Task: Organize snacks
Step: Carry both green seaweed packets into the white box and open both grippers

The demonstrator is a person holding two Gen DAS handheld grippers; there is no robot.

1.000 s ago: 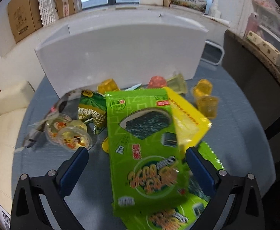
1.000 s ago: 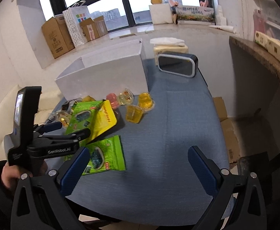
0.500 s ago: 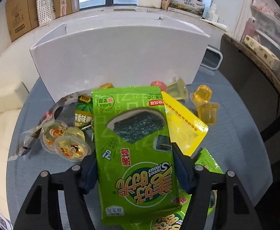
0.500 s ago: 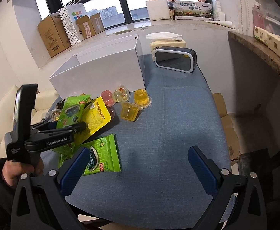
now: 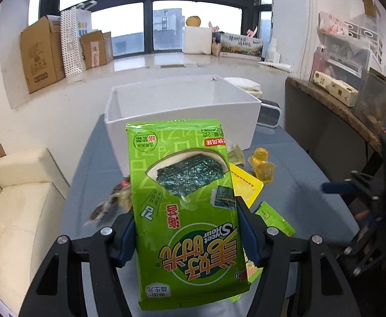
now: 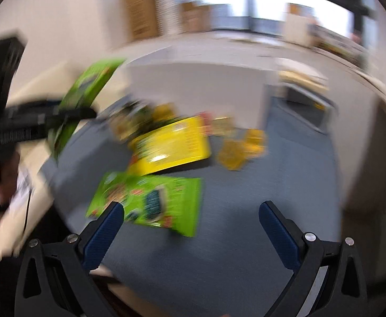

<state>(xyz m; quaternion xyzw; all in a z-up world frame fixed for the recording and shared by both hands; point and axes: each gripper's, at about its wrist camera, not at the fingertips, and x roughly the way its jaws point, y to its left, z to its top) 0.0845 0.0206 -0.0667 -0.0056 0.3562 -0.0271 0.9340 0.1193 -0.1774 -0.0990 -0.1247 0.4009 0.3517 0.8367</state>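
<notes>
Seaweed packet [image 5: 185, 211] clamped in left gripper [image 5: 185, 227] jaws; second packet [image 6: 153, 200] under wide-open right gripper [image 6: 191, 218], right view only

Daylight is admitted through a black-framed window [image 5: 150, 18] that spans the far wall. Below it, a pale sill [image 5: 166, 64] is lined with cardboard boxes [image 5: 41, 52], a patterned paper bag [image 5: 72, 42] and a white box [image 5: 197, 39]. White walls [image 5: 293, 13] are seen on either side. A cream sofa [image 5: 18, 198] is placed at the left, and a dark counter with a stone top [image 5: 333, 103] at the right. A blue-grey tabletop [image 5: 304, 182] fills the foreground.
</notes>
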